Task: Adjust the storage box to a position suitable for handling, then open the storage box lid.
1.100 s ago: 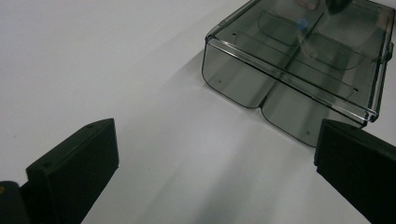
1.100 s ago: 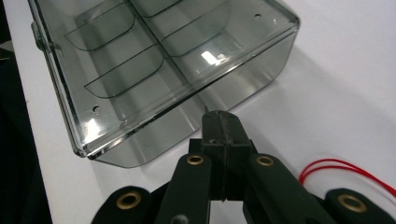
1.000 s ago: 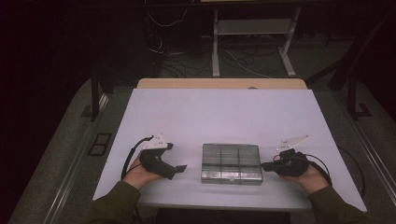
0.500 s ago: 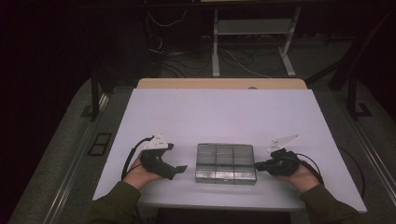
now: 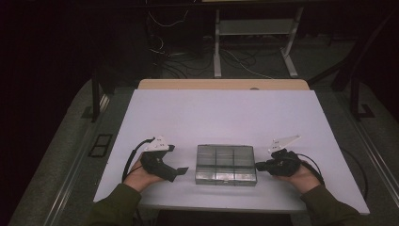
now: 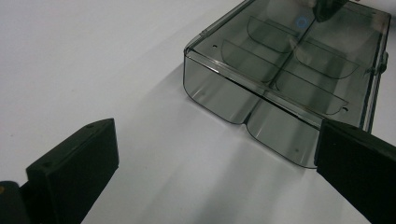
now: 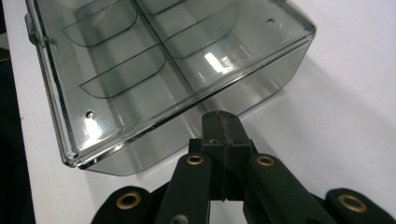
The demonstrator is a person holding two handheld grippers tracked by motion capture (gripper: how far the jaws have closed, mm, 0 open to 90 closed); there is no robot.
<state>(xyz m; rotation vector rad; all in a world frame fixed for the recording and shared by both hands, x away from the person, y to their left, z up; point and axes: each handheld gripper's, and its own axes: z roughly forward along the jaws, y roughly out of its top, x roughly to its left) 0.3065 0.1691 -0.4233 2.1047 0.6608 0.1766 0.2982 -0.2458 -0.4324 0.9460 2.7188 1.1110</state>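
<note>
Since the earlier frames the clear compartment box (image 5: pixel 226 164) has slid a little toward the left side of the bench, and our right gripper (image 5: pixel 259 166) has followed it, while our left gripper (image 5: pixel 181 171) has stayed in its place. We hold both grippers near the front edge of the bench (image 5: pixel 226 113), one at each side of the box. The right gripper has its jaws pressed flat together with nothing between them, and their tip sits against the right end wall of the box; in the right gripper view this tip (image 7: pixel 221 122) meets the box (image 7: pixel 154 70) low on its wall. The left gripper is released, its jaws spread wide, and it lies just beside the left end of the box without touching it; in the left gripper view the box (image 6: pixel 280 70) stands beyond the two open jaws. The box lies flat, lid closed, near the middle of the front edge. Farther back the white bench surface reaches to the wooden strip (image 5: pixel 223 84) along the far edge.
</note>
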